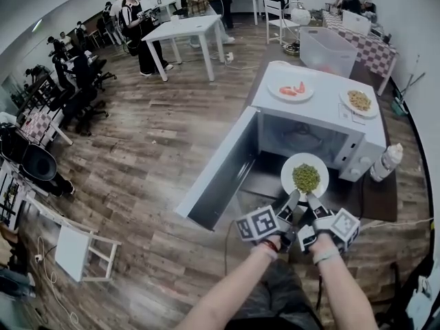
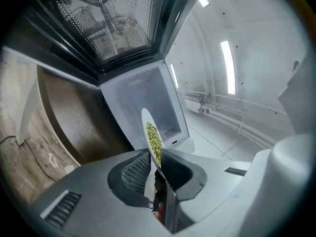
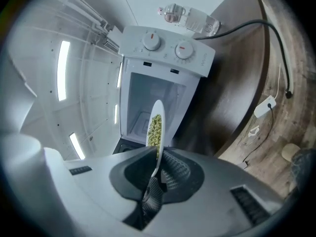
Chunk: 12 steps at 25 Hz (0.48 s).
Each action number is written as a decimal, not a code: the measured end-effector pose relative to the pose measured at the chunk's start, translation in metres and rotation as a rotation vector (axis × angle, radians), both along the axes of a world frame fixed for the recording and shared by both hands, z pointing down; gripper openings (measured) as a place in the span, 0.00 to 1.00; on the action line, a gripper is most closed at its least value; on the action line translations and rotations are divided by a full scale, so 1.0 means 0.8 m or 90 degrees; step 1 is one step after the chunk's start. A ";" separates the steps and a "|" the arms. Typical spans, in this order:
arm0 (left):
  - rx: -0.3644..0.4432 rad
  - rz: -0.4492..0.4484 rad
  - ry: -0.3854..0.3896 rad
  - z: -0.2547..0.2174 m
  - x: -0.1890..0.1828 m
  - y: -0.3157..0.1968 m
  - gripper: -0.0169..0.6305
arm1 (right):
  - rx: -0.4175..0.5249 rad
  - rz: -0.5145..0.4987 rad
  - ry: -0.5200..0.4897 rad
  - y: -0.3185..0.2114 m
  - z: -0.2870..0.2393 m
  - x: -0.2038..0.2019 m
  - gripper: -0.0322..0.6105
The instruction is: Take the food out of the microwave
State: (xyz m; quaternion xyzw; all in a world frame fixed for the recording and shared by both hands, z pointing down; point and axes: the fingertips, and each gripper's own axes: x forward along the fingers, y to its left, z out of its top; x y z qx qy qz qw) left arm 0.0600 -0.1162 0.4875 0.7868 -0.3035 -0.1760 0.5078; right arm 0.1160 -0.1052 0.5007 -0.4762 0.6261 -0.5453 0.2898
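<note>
A white plate of green peas [image 1: 305,174] hangs in the air just outside the mouth of the white microwave [image 1: 323,119], whose door [image 1: 218,172] stands wide open to the left. My left gripper [image 1: 291,201] is shut on the plate's near rim, and my right gripper [image 1: 313,202] is shut on the same rim beside it. The left gripper view shows the plate [image 2: 152,138] edge-on between the pads, with the open door above. In the right gripper view the plate [image 3: 155,130] stands in front of the lit cavity [image 3: 150,105].
On the microwave's top lie a plate of red food [image 1: 290,89] and a plate of yellowish food [image 1: 359,102]. A clear bottle [image 1: 385,162] stands right of the microwave. A plastic bin [image 1: 326,49], tables, chairs and several people are farther back. A black cable [image 3: 269,43] runs over the dark tabletop.
</note>
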 end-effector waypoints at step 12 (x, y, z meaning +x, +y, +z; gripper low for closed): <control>0.010 0.010 -0.029 -0.012 -0.013 0.023 0.11 | 0.013 -0.013 0.004 0.023 -0.015 -0.016 0.10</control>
